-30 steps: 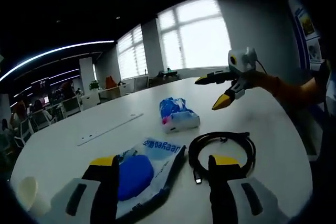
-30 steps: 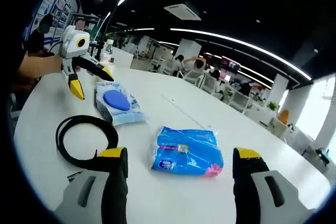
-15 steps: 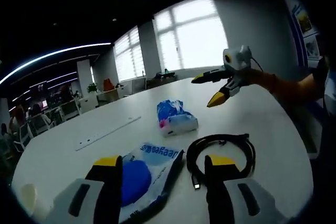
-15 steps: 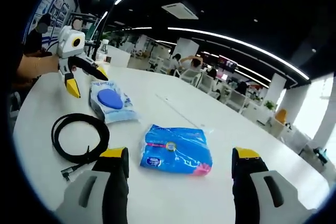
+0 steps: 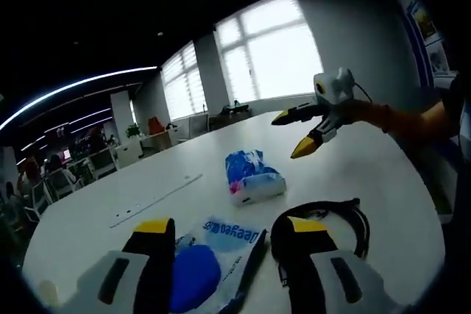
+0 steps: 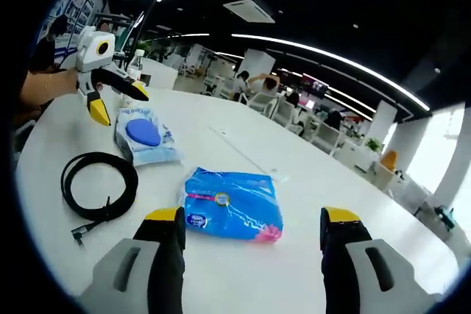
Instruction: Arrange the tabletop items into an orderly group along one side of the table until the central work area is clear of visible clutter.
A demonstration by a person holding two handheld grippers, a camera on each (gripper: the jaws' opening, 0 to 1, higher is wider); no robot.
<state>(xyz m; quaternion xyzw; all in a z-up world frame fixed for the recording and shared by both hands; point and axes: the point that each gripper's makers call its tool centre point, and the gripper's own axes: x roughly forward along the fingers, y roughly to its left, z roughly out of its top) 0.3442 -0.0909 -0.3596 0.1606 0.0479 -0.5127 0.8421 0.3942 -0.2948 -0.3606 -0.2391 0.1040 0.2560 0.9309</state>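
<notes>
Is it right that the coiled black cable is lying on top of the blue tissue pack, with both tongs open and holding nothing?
Not quite. The coiled black cable lies on the white round table beside the blue plastic tissue pack, apart from it, as the right gripper view shows. The rest holds: left tongs and right tongs are open and hold nothing.

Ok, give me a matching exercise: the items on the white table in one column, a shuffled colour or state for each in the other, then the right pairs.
Things:
1. cable
2. tissue pack
3. wipes pouch
4. left gripper

Descriptions:
A. blue wrapper with a pink corner
B. black, coiled in a loop
C. jaws open, yellow-tipped
D. bears a round blue lid

Pairs: 1-B, 2-A, 3-D, 4-C
</notes>
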